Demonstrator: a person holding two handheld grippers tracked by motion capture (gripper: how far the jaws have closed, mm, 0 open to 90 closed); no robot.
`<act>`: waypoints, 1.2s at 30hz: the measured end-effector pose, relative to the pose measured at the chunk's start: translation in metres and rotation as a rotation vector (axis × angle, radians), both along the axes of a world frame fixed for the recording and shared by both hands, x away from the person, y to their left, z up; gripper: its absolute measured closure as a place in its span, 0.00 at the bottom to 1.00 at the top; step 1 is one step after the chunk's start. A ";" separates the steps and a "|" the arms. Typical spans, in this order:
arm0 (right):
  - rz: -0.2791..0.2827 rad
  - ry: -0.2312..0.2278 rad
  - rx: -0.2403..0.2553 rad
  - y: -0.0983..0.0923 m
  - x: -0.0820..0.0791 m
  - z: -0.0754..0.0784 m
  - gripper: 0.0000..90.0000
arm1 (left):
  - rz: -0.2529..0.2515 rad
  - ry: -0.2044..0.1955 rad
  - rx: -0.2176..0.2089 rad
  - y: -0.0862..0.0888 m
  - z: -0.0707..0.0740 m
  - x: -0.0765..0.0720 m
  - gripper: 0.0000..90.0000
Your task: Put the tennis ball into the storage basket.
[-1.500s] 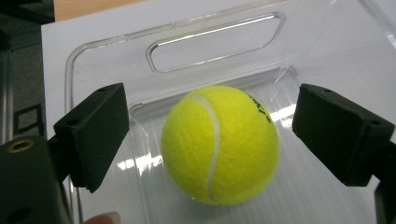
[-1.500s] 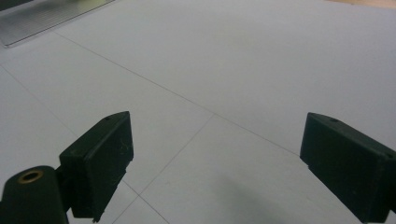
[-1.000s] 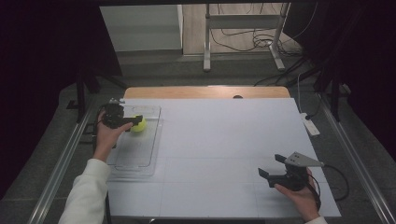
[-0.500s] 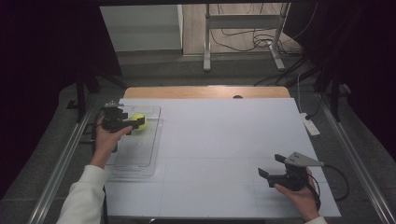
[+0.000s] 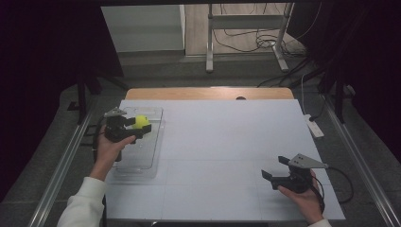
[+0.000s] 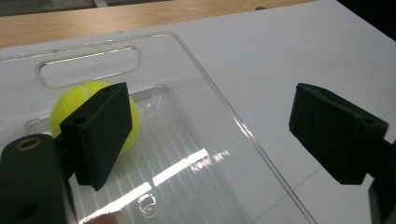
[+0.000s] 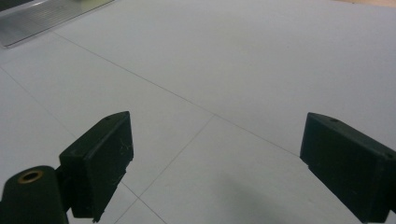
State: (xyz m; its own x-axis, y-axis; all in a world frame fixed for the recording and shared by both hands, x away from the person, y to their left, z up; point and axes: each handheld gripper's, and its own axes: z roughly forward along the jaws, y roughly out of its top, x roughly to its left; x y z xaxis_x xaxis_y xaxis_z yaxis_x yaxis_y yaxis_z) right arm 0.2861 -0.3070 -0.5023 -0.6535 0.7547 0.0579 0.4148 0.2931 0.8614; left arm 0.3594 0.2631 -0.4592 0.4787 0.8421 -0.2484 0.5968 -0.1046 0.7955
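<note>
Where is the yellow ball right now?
The tennis ball lies in the clear tray on the table's left side, at its far end near the handle slot, behind one jaw of the left gripper.

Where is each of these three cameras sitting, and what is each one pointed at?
High view: above the person's side, looking forward and down on the white table; both forearms, left gripper and right gripper show.
Left gripper view: rides that gripper, looking past its open jaws at the tennis ball in the clear tray.
Right gripper view: looks along its open jaws at bare table.
The high and left gripper views share ball and tray.
</note>
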 end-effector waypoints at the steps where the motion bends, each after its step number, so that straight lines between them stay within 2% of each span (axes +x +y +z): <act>1: 0.001 -0.001 -0.001 0.000 0.000 0.000 0.11 | -0.005 -0.003 -0.003 -0.001 0.000 -0.002 0.16; 8: 0.003 -0.001 0.009 -0.002 0.002 0.000 0.11 | -0.039 -0.026 -0.029 -0.005 0.003 -0.021 0.15; 13: 0.008 0.003 0.012 -0.003 0.004 -0.001 0.11 | -0.066 -0.039 -0.032 -0.009 0.002 -0.034 0.14; 15: 0.008 0.005 0.014 -0.003 0.003 0.000 0.11 | -0.077 -0.048 -0.039 -0.012 0.001 -0.043 0.14; 20: 0.008 -0.001 0.027 -0.005 0.001 0.001 0.11 | -0.095 -0.043 -0.048 -0.020 -0.006 -0.059 0.13; 28: -0.003 -0.006 0.041 -0.011 -0.003 0.003 0.11 | -0.139 -0.047 -0.020 -0.033 -0.017 -0.074 0.13; 36: -0.018 -0.002 0.080 -0.020 -0.006 0.005 0.11 | -0.162 -0.067 -0.025 -0.039 -0.022 -0.089 0.12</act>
